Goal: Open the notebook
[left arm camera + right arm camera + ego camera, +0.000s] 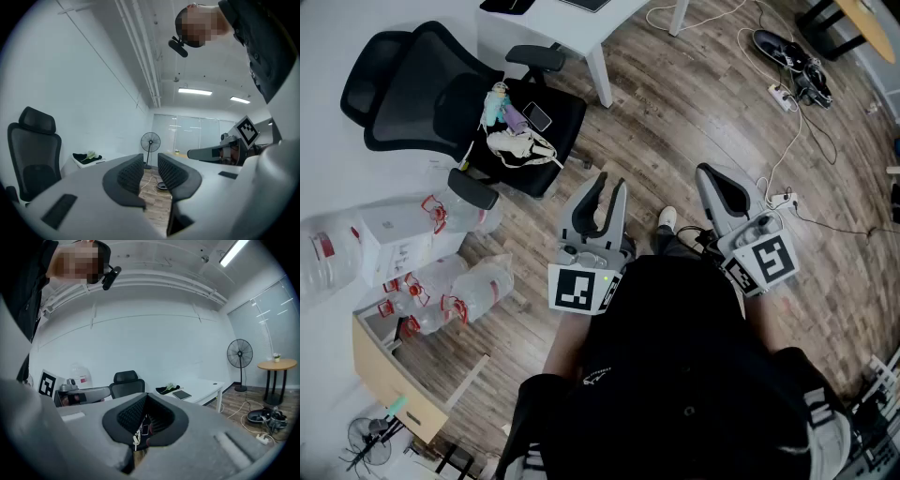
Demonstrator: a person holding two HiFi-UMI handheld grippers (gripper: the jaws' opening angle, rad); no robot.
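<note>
**A:** How do the grippers stand?

**B:** The left gripper (150,159) is released, its jaws a little apart with only floor showing between them. The right gripper (146,397) is clenched tip to tip on nothing. Both hang close to the person's body, well apart from the table (206,386).

**A:** Which step is this?

**B:** None begun, I judge. The approach comes first: walk to the table, bring both grippers down, loosen the right one, then steady the book with one and lift the cover with the other.

**A:** And the notebook?

**B:** I take it to be the dark slab (181,394) lying flat on the table, near a black cloth (165,390). It is too small to settle its long axis or which edge bears the spine.
</note>
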